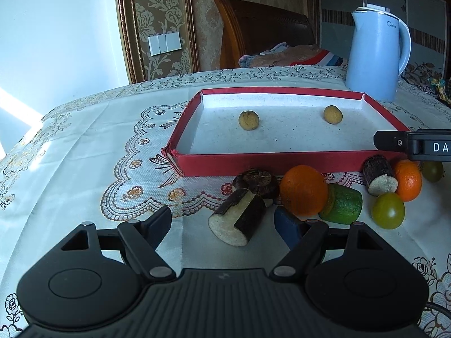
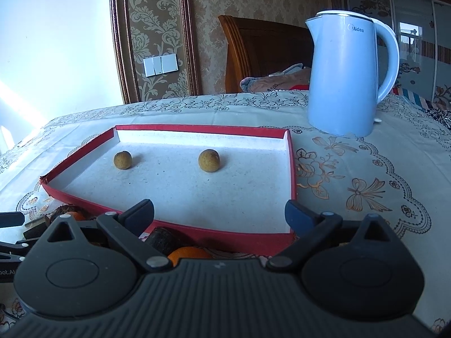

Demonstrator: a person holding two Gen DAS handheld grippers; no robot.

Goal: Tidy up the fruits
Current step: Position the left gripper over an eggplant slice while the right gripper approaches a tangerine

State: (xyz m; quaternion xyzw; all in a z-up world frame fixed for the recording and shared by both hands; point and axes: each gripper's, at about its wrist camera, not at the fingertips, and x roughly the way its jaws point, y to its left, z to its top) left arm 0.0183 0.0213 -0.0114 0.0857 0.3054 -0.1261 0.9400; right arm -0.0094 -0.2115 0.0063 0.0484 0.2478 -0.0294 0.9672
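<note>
A red tray (image 1: 253, 163) with a white floor holds two small tan round fruits (image 1: 249, 120) (image 1: 333, 114). In front of it lie cut sugarcane pieces (image 1: 236, 219) (image 1: 379, 174), a dark round fruit (image 1: 258, 181), two oranges (image 1: 304, 190) (image 1: 407, 180), a green chunk (image 1: 345, 202) and green tomatoes (image 1: 387, 209). My left gripper (image 1: 222, 225) is open around the nearest sugarcane piece, with a gap at its left finger. My right gripper (image 2: 220, 214) is open and empty over the tray's front wall (image 2: 248, 240), with an orange (image 2: 188, 253) just under it.
A light blue kettle (image 1: 375, 53) (image 2: 344, 76) stands behind the tray's right corner. The table carries a patterned cloth (image 1: 98, 140), and a wooden headboard (image 1: 262, 28) rises behind it. The right gripper's body (image 1: 411, 143) reaches in at the right edge of the left wrist view.
</note>
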